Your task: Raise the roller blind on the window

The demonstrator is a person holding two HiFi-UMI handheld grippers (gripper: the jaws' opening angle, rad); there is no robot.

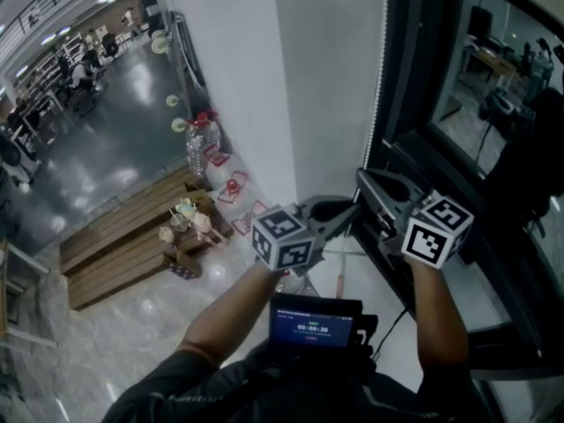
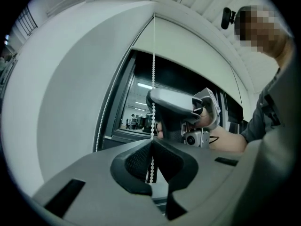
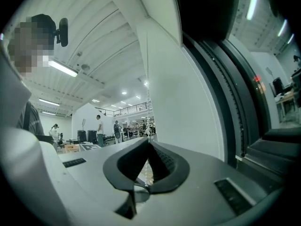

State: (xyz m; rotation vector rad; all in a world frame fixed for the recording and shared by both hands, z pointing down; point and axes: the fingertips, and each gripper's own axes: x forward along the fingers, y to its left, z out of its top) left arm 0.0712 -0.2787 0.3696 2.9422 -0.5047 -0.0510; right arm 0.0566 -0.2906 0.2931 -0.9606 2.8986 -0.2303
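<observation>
A white bead chain hangs down the window frame's edge to where my two grippers meet. In the left gripper view the bead chain drops straight into my left gripper, which is shut on it. The right gripper faces it from just behind the chain. In the right gripper view the bead chain shows between the closed jaws of my right gripper. From the head view the left gripper and right gripper hold the chain one just above the other. The white roller blind covers the window's upper part.
A second chain strand runs down the dark window frame. A white wall stands left of the window. Below are a wooden platform with cups, and bottles. A small screen sits at my chest. The sill lies right.
</observation>
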